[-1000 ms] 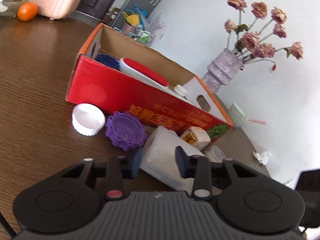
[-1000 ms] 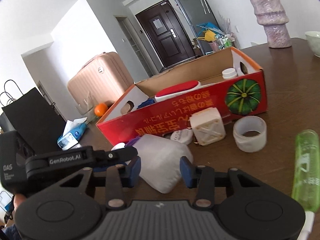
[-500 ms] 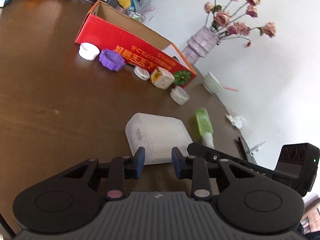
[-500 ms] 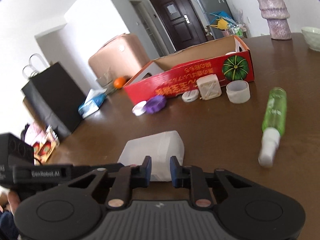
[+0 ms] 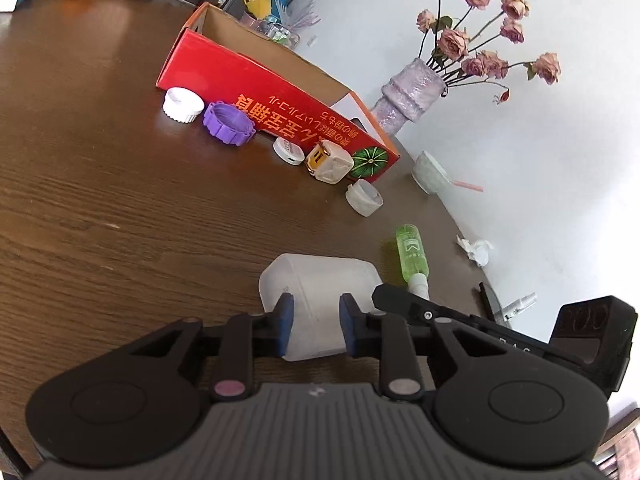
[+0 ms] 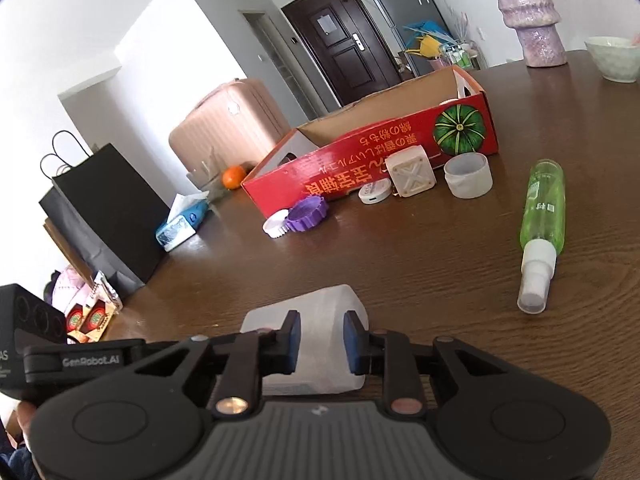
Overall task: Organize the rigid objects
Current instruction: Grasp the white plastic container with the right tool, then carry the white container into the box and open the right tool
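Left wrist view: left gripper (image 5: 312, 326) is angling down toward the table, jaws clenched on the near end of the translucent white container (image 5: 320, 292), blue pads pressing its sides. Container is lying on the dark wooden table (image 5: 100, 208) close to the camera. Right gripper's black finger (image 5: 404, 300) is reaching in from the right against the same container. Green spray bottle (image 5: 412, 254) is lying just right of it, white nozzle toward the camera. Farther back, a red cardboard box (image 5: 276, 108) is sitting open; along its front wall are lying a white ridged cap (image 5: 182, 105), purple ridged cap (image 5: 228, 123), small round white disc (image 5: 287, 151), cream cube (image 5: 330, 160) and clear ring (image 5: 364, 198). Purple vase (image 5: 408, 94) with dried roses and a pale bowl (image 5: 428, 172) are standing beyond the box by a white wall. Crumpled tissue (image 5: 476, 249) at the table edge.

Right wrist view: right gripper (image 6: 319, 340) is also tilting downward, jaws having just eased a little wider yet pads are gripping the white container (image 6: 320, 320) from the other side. Left gripper's body (image 6: 76, 360) is showing at lower left. Spray bottle (image 6: 544, 216) is lying to the right, well apart from the box (image 6: 360, 164). Room behind: dark door (image 6: 336, 36), pink suitcase (image 6: 228, 124), black paper bag (image 6: 104, 208), orange (image 6: 233, 177), tissue pack (image 6: 182, 224).
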Motion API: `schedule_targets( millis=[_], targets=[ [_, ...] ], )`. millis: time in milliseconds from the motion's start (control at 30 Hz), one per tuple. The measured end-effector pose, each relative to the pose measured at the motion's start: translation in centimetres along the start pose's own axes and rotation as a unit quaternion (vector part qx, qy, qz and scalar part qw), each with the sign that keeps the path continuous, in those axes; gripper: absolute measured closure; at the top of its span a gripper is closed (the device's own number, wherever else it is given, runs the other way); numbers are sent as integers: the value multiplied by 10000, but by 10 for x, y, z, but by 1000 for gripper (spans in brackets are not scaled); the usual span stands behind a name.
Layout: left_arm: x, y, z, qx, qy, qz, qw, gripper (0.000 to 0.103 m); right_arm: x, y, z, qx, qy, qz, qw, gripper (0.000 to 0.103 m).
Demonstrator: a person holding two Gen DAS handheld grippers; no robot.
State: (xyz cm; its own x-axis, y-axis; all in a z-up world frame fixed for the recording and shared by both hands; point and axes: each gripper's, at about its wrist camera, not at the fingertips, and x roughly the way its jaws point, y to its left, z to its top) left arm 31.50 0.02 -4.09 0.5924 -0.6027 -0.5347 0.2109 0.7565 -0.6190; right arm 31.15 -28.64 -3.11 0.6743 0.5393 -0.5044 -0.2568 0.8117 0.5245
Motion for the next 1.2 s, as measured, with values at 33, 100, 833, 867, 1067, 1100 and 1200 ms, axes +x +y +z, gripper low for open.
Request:
schedule_targets(
  millis=[33,100,833,867,1067,1100,1200],
  targets=[
    [-1,0,0,-12,-4,-9,10000,80,-1,-2,0,28,22,26,10000,82],
    [-1,-1,1,41,-15,-21,10000,80,-2,-3,2,65,77,43,9999,83],
    [62,-32,179,580,-690,-127,9958,80,63,-1,175,-587,-732,-72,9956,84],
    [70,-30,188,619,-683,-94,9957,80,72,-4,183,-518,-701,-60,9962,84],
    [114,-9,222,511,-500,115,9974,80,124,-26,206,-255,-498,-256,9981,84],
    [120,-4,224,467,-472,143,9977,80,132,-29,206,-197,-462,-291,9983,84],
    [137,10,226,368,-376,232,9983,80,151,-38,207,-114,-312,-405,9986,84]
  ],
)
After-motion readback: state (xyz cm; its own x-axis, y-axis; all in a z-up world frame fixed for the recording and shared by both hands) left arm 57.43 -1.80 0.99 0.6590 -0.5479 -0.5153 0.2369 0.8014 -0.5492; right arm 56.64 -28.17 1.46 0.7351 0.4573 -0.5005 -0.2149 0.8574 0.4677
